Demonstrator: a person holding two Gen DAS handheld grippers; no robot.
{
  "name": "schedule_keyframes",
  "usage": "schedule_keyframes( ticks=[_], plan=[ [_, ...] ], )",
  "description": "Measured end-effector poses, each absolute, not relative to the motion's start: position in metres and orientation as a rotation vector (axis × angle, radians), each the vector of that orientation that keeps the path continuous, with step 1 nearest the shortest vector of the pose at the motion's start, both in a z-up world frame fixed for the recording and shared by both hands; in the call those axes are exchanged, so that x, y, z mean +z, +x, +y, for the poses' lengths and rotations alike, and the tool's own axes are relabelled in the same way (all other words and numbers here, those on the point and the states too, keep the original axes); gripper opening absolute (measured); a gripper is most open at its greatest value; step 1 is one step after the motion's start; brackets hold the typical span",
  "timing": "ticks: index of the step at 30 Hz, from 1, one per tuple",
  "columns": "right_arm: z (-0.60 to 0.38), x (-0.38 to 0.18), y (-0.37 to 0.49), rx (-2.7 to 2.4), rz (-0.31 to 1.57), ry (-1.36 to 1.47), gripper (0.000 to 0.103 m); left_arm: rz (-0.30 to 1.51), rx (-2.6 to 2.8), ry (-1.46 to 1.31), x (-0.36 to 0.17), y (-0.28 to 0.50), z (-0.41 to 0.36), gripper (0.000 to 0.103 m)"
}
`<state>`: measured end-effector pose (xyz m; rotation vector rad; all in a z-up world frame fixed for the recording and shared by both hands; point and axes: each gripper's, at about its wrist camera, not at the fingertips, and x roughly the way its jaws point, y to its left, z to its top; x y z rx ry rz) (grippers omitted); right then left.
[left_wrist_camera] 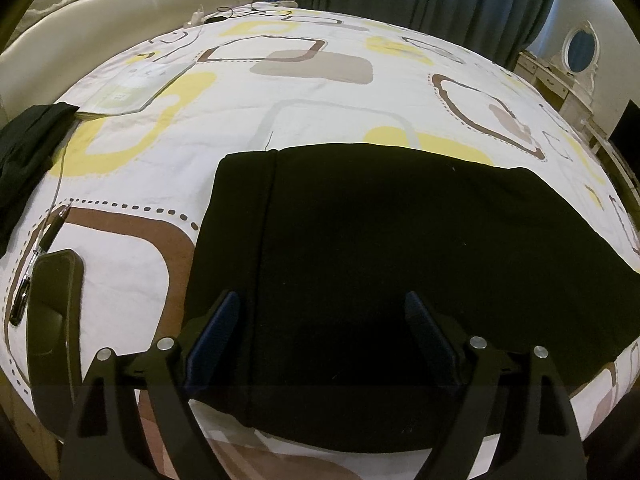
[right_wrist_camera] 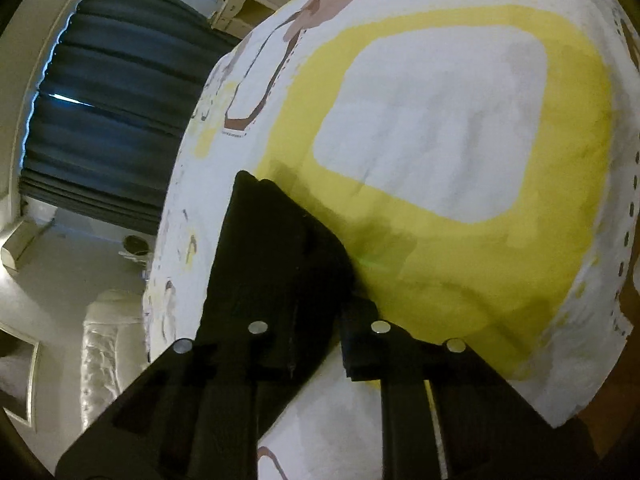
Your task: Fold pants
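Black pants [left_wrist_camera: 392, 248] lie flat on the patterned bedsheet [left_wrist_camera: 320, 92], a folded slab with a seam running near its left edge. My left gripper [left_wrist_camera: 324, 320] is open and empty, its blue-padded fingers spread just above the pants' near part. In the right wrist view my right gripper [right_wrist_camera: 316, 344] is shut on an edge of the black pants [right_wrist_camera: 276, 248], which rises in a folded point above the sheet [right_wrist_camera: 440, 120]. The fingertips are hidden by the cloth.
A phone [left_wrist_camera: 54, 320] and a pen [left_wrist_camera: 44, 248] lie on the sheet at the left. Another dark garment [left_wrist_camera: 28, 152] lies at the far left edge, a booklet [left_wrist_camera: 132, 88] and cables [left_wrist_camera: 224, 14] further back. Headboard, curtains and a dresser [left_wrist_camera: 560, 80] surround the bed.
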<state>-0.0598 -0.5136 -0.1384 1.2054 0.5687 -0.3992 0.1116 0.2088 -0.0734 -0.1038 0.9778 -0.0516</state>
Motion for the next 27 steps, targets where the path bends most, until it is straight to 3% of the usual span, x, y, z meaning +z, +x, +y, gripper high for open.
schedule_keyframes(
  ticks=[17,27],
  plan=[
    [-0.395,-0.045,0.038,-0.009,0.568,0.945,0.013,0.971,-0.037,-0.105,-0.075,0.11,0.208,0.086],
    [-0.247,-0.05,0.12,0.291,0.741,0.859,0.013,0.961,-0.042,-0.106,-0.074,0.109,0.209,0.086]
  ],
)
